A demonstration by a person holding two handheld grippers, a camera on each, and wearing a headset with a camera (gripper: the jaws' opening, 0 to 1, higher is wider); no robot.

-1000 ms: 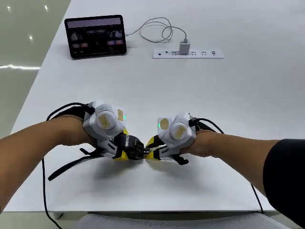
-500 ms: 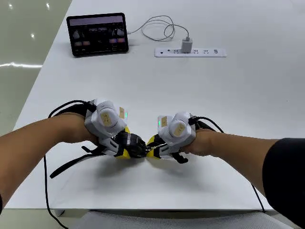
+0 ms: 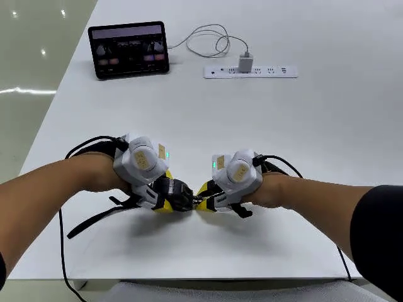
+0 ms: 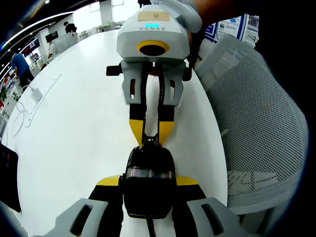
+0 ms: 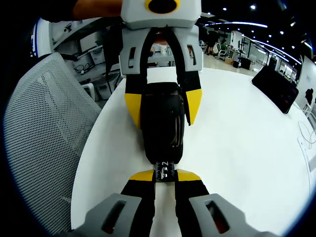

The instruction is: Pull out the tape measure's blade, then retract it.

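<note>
Slightly wider apart than a second ago, the left tongs and right tongs are seen in the head view, tip to tip, low over the near edge of the tabletop. In the left gripper view, the black tape measure is clenched by the left tongs. In the right gripper view, the tip of the blade is pinched by the right tongs, with a short stretch drawn out.
</note>
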